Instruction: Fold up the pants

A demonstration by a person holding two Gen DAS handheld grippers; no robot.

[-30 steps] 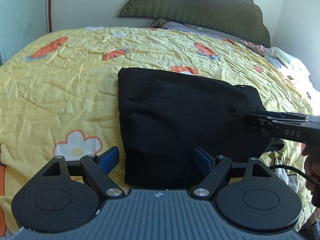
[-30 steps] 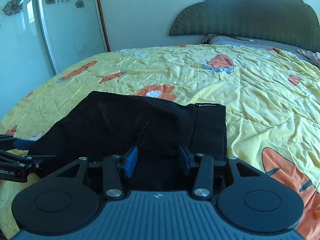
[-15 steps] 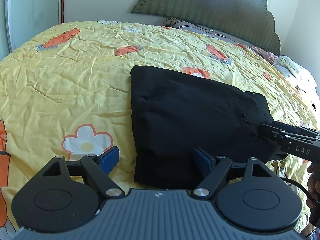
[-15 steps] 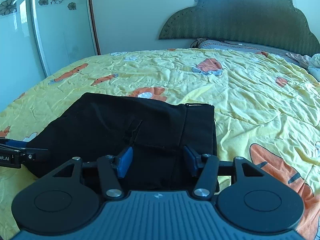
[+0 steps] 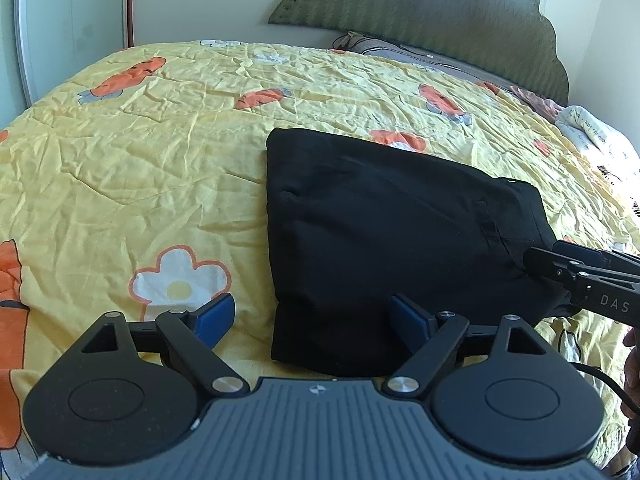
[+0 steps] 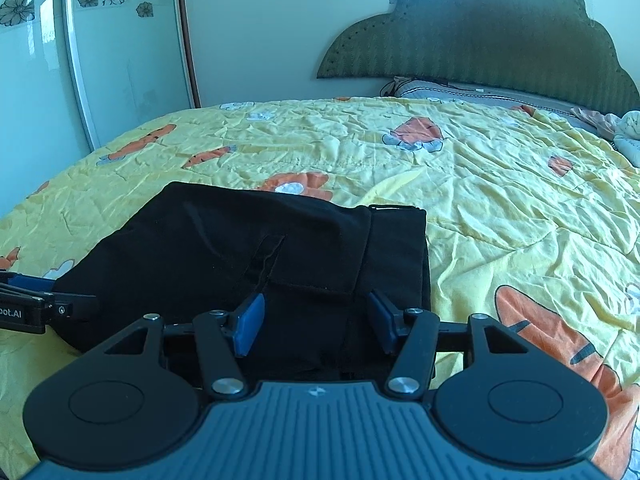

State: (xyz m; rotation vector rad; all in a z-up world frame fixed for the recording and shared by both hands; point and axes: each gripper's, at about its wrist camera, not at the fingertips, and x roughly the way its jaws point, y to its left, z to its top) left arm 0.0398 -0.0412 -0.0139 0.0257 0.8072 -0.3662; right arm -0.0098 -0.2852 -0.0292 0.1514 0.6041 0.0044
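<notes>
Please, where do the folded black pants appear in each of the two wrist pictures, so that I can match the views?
Left wrist view: the black pants lie right of centre on the yellow quilt, reaching the lower middle.
Right wrist view: the black pants lie left of centre, in the lower half.
Shared landmark: the green headboard at the top right of both pictures.

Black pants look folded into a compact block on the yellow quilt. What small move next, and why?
Probably back both grippers away. The black folded pants lie flat and compact on the yellow flowered quilt; the left gripper and right gripper stand open, gripping nothing.
</notes>
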